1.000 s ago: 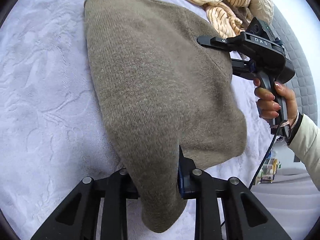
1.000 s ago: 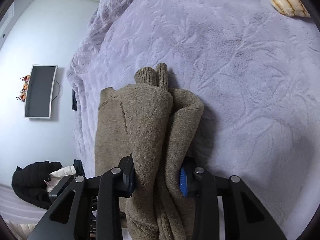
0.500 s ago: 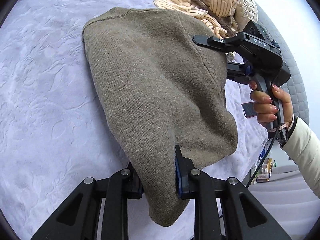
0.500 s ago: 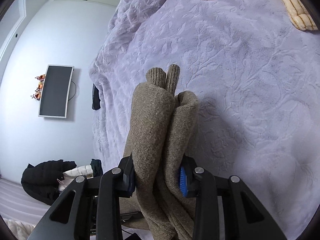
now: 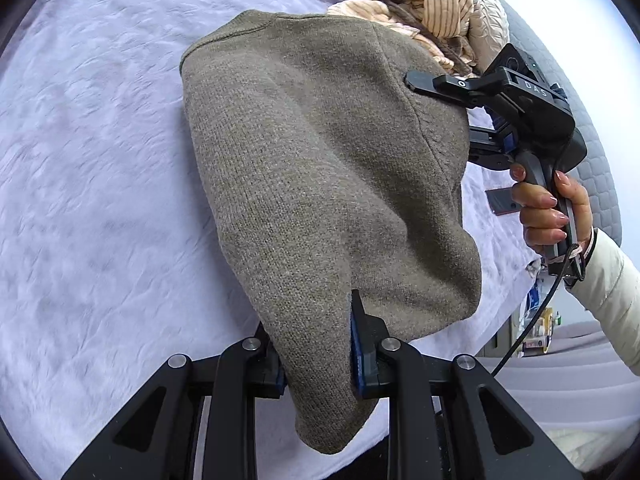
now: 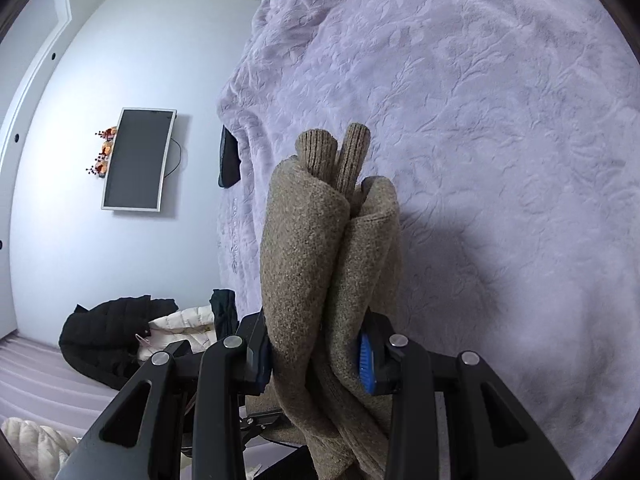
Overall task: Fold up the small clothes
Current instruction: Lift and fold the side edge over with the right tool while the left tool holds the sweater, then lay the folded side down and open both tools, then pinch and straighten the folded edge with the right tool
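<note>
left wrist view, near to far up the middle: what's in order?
left gripper clamped on the sweater's near end → brown knit sweater spanning the middle → striped beige clothes pile at the far edge, all over the lavender bedspread.

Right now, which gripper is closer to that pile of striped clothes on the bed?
Right. The right gripper, shut on the brown sweater, sits just below the striped clothes pile. The left gripper grips the sweater's opposite end, farther away.
</note>
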